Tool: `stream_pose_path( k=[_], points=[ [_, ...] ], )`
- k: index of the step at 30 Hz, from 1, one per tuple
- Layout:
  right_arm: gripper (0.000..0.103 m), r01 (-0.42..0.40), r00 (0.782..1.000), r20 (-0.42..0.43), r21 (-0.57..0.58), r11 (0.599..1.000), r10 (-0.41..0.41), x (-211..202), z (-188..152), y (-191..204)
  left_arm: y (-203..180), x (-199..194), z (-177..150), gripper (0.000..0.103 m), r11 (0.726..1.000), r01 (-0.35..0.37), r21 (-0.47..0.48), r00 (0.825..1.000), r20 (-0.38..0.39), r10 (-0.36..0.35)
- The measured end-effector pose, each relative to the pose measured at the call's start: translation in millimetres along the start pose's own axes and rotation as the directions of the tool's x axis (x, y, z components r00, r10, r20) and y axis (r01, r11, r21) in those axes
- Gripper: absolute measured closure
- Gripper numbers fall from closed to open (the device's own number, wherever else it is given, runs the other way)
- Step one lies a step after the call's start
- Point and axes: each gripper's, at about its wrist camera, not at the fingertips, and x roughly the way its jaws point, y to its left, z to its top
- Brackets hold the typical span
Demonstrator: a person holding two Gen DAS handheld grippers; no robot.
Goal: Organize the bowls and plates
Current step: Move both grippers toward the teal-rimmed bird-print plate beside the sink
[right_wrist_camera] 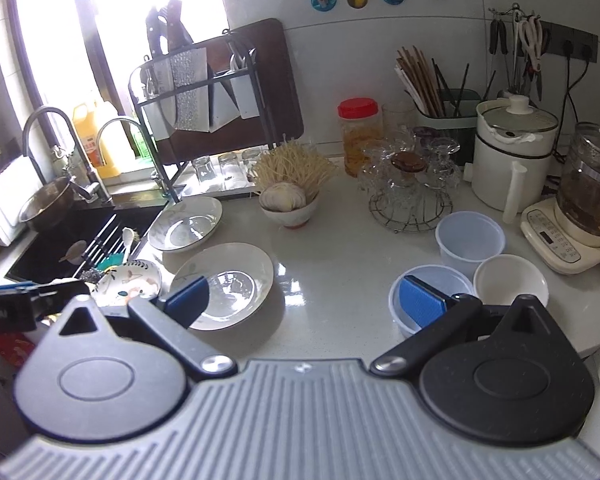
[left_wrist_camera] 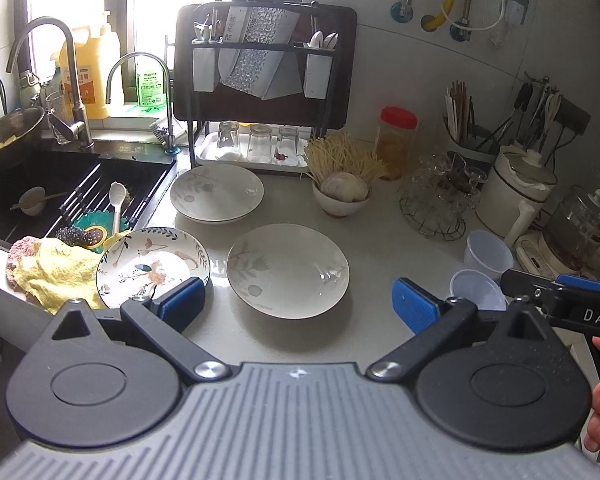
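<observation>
Three plates lie on the white counter. A near leaf-pattern plate (left_wrist_camera: 287, 270) (right_wrist_camera: 226, 284) sits ahead of my open left gripper (left_wrist_camera: 298, 302). A far leaf-pattern plate (left_wrist_camera: 217, 193) (right_wrist_camera: 186, 224) lies by the sink. A floral plate (left_wrist_camera: 153, 265) (right_wrist_camera: 129, 280) lies at the left. Two translucent plastic bowls (right_wrist_camera: 470, 238) (right_wrist_camera: 430, 300) and a white bowl (right_wrist_camera: 510, 282) stand at the right; the plastic ones also show in the left wrist view (left_wrist_camera: 488, 254) (left_wrist_camera: 478, 290). My right gripper (right_wrist_camera: 304, 300) is open and empty above the counter between the near plate and the bowls.
A black sink (left_wrist_camera: 40, 196) with a spoon and sponge is at the left, and a yellow cloth (left_wrist_camera: 50, 272) lies on its edge. A knife and glass rack (left_wrist_camera: 260, 92), a garlic bowl with noodles (left_wrist_camera: 342, 194), a wire basket of glassware (right_wrist_camera: 410, 196), a white pot (right_wrist_camera: 508, 152) and a kettle (right_wrist_camera: 584, 196) line the back.
</observation>
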Motion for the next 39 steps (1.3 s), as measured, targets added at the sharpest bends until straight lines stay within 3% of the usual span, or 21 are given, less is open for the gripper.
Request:
stream_pose_path(
  k=[17, 27, 35, 39],
  points=[
    [0.0, 0.001, 1.0, -0.02, -0.007, 1.0, -0.001, 18.5, -12.0, 5.4, 9.8, 26.3, -10.3, 0.002, 0.999, -0.029, 0.017, 0.998, -0.057, 0.03],
    [0.0, 0.016, 0.999, -0.038, 0.004, 1.0, -0.016, 17.2, -17.0, 6.6, 0.9, 29.2, -17.9, 0.002, 0.999, 0.026, 0.021, 0.996, -0.083, -0.025],
    [0.0, 0.017, 1.0, -0.003, -0.028, 0.999, -0.017, 11.8, -21.6, 10.7, -6.5, 23.6, -26.4, 0.002, 0.998, 0.019, 0.053, 0.999, -0.047, -0.016],
    [0.0, 0.025, 1.0, -0.017, -0.032, 0.999, -0.026, 17.5, -28.6, 9.8, -0.8, 29.8, -35.5, 0.002, 0.998, 0.033, 0.051, 0.997, -0.069, -0.029]
  ],
)
